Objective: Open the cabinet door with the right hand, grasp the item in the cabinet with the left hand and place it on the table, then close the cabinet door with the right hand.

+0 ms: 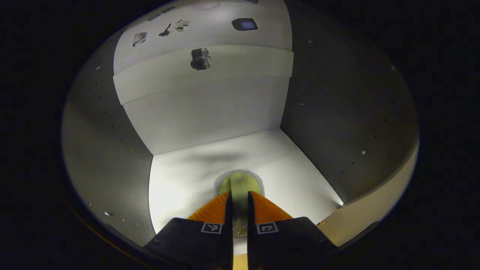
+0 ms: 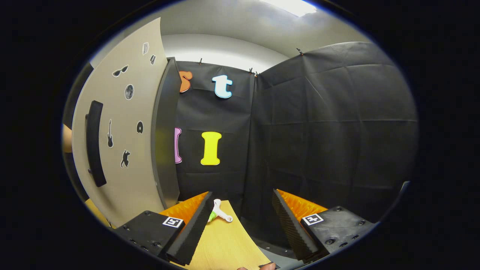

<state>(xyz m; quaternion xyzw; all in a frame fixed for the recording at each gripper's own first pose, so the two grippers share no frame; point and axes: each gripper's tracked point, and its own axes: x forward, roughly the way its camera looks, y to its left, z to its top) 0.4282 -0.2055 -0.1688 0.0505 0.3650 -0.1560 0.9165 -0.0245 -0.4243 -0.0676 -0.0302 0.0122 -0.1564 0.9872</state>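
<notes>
Left gripper view looks into the cabinet (image 1: 210, 112), where the left hand-held gripper (image 1: 239, 198) has its fingers close together, squeezing a round yellow-green item (image 1: 240, 182) on the white cabinet floor. In the right gripper view, the right hand-held gripper (image 2: 242, 197) is wide apart, holding nothing, beside the open cabinet door (image 2: 123, 150) with its dark handle (image 2: 93, 144), above the desk (image 2: 225, 240).

A yellow-green item (image 1: 240, 183) lies on the cabinet floor (image 1: 180, 180); a white-green object (image 2: 219, 214) on the wooden table (image 2: 225, 243).
</notes>
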